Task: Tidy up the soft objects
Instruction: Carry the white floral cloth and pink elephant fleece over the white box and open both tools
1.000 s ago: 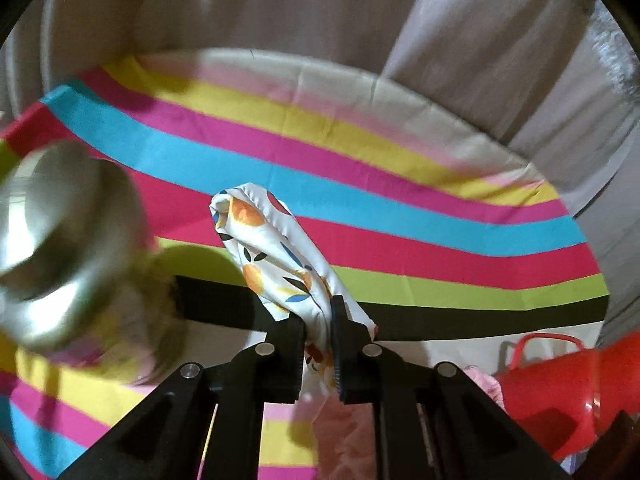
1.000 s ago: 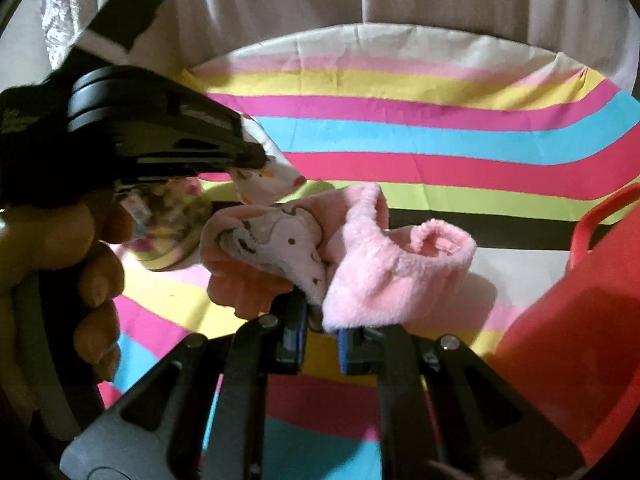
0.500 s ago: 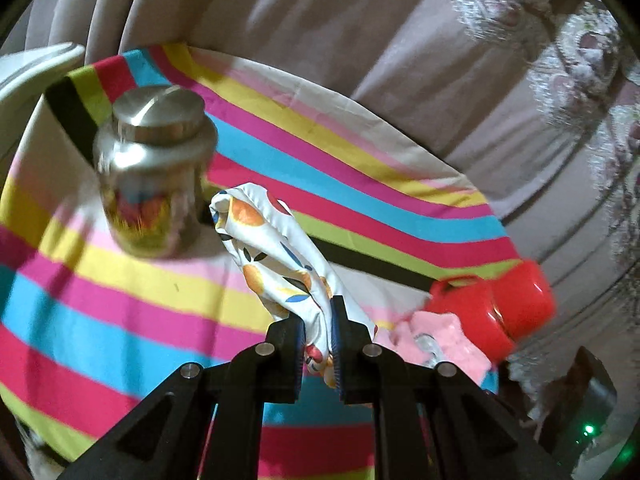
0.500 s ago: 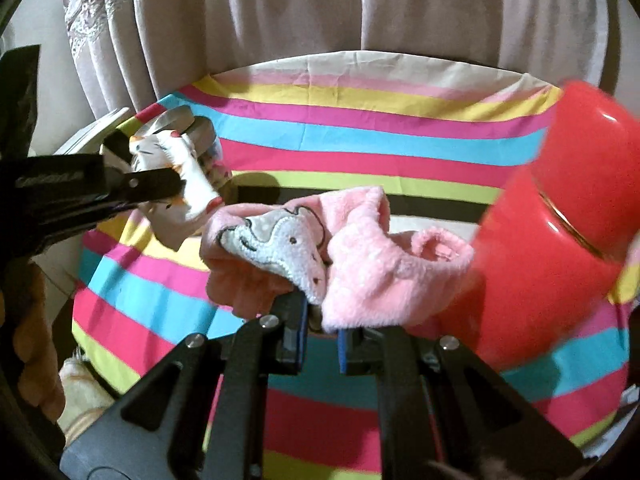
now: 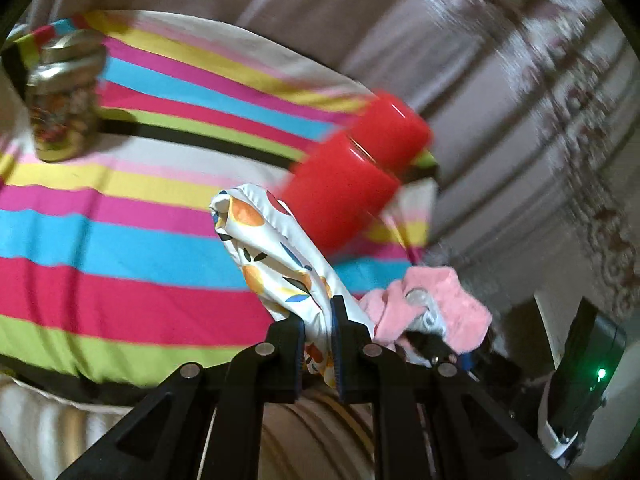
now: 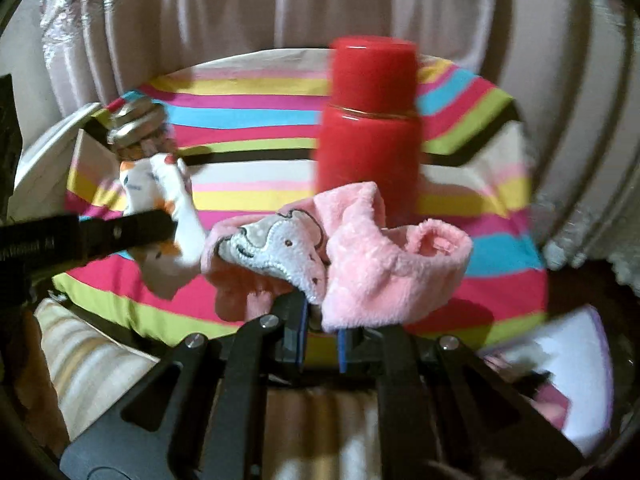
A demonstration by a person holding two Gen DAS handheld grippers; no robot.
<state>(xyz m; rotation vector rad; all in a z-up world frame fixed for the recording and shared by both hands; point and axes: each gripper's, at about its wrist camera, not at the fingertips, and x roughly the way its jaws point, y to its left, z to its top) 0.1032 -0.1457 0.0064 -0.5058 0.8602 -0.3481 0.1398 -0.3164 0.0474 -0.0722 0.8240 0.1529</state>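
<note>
- Left hand-held gripper (image 5: 318,332): clenched on a white cloth printed with oranges and leaves (image 5: 276,252); the cloth stands up out of the jaws, raised clear of the bench.
- Right hand-held gripper (image 6: 320,320): clenched on a pink fleece piece with a grey elephant patch (image 6: 360,248); it bunches above the jaws and is likewise carried in the air.
- Bench, covered by a striped cloth (image 6: 260,120): pink, blue, yellow, green and black bands run across it; a pale curtain (image 6: 200,12) hangs at the far side.
- Red flask (image 6: 372,120): upright near the middle of the bench, just beyond the pink piece in the right wrist view.
- Metal-lidded jar (image 5: 60,92): far left on the bench, well apart from the flask.
- Step in hand (judgement): both soft items are lifted and in transit, near the front edge of the bench; neither is yet set down.
- Next move (judgement): it calls for carrying each item to a common spot and loosening the jaws only once the fabric rests there. No bin or target is visible, and the view is blurred by motion.
</note>
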